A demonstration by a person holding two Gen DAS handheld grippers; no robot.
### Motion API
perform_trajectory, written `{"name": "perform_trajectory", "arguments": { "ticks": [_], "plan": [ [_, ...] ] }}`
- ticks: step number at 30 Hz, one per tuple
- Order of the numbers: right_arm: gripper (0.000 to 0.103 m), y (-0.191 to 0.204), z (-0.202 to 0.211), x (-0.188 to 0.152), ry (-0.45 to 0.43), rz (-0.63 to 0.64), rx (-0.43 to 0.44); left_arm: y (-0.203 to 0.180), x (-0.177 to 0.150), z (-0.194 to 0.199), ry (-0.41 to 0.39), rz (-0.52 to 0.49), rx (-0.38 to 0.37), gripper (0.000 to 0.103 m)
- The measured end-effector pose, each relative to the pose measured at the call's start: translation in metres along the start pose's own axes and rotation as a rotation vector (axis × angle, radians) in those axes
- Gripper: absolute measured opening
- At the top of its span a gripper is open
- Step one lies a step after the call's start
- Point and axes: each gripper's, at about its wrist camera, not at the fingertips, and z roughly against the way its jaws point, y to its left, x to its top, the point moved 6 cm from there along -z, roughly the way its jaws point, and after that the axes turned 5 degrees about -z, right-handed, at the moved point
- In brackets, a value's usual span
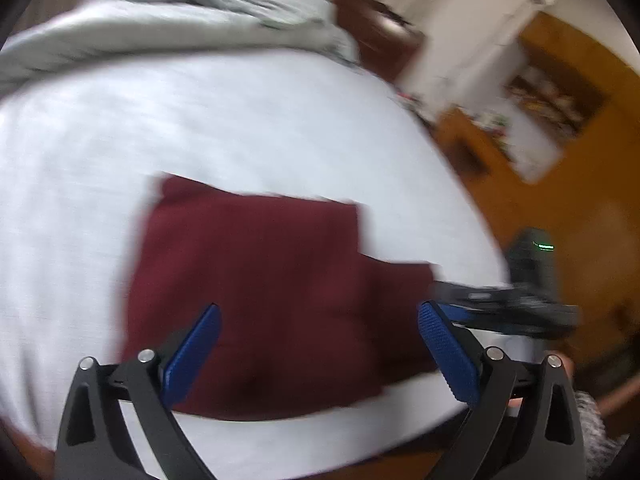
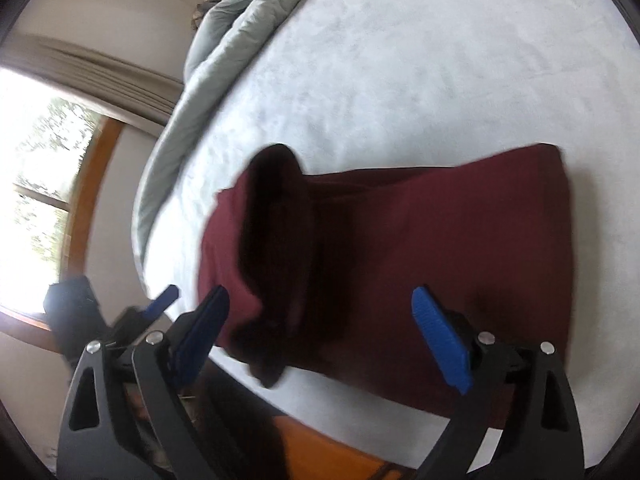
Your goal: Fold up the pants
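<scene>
Maroon pants point(image 1: 260, 288) lie folded into a rough rectangle on the white bed point(image 1: 200, 128). My left gripper point(image 1: 318, 312) is open and empty, hovering above the pants' near edge. In the right wrist view the pants point(image 2: 420, 248) lie near the bed's edge, with a dark raised fold point(image 2: 276, 240) standing up at their left end. My right gripper point(image 2: 320, 300) is open and empty just above the pants. The right gripper also shows at the right in the left wrist view point(image 1: 500, 300), and the left gripper at the lower left in the right wrist view point(image 2: 160, 300).
A grey duvet point(image 1: 180, 16) is bunched along the far side of the bed; it also shows in the right wrist view point(image 2: 224, 56). A wooden floor point(image 1: 560, 208) lies beyond the bed. A window point(image 2: 40, 180) is at the left.
</scene>
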Motion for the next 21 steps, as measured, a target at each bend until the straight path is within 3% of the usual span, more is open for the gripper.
{"name": "perform_trajectory", "arguments": {
  "ticks": [3,6,11,16,17,18,21],
  "plan": [
    [0.094,0.012,-0.013,0.005,0.049,-0.010,0.009,0.041,0.001,0.001,0.008,0.048,0.165,0.099],
    [0.094,0.026,-0.030,0.003,0.071,0.035,-0.043,0.069,-0.001,0.000,0.022,0.093,0.237,0.099],
    [0.094,0.037,-0.059,-0.002,0.115,0.042,-0.076,0.084,-0.011,-0.010,0.081,0.093,0.282,0.099],
    [0.094,0.040,-0.079,-0.007,0.132,0.052,-0.091,0.094,-0.024,-0.018,0.115,0.113,0.272,0.099],
    [0.089,0.041,-0.082,-0.009,0.137,0.057,-0.085,0.096,-0.025,-0.019,0.120,0.121,0.272,0.099],
    [0.073,0.041,-0.084,-0.011,0.142,0.064,-0.082,0.097,-0.026,-0.017,0.122,0.125,0.272,0.099],
    [0.047,0.043,-0.091,-0.016,0.150,0.096,-0.107,0.099,-0.027,-0.016,0.120,0.129,0.272,0.099]
  ]
}}
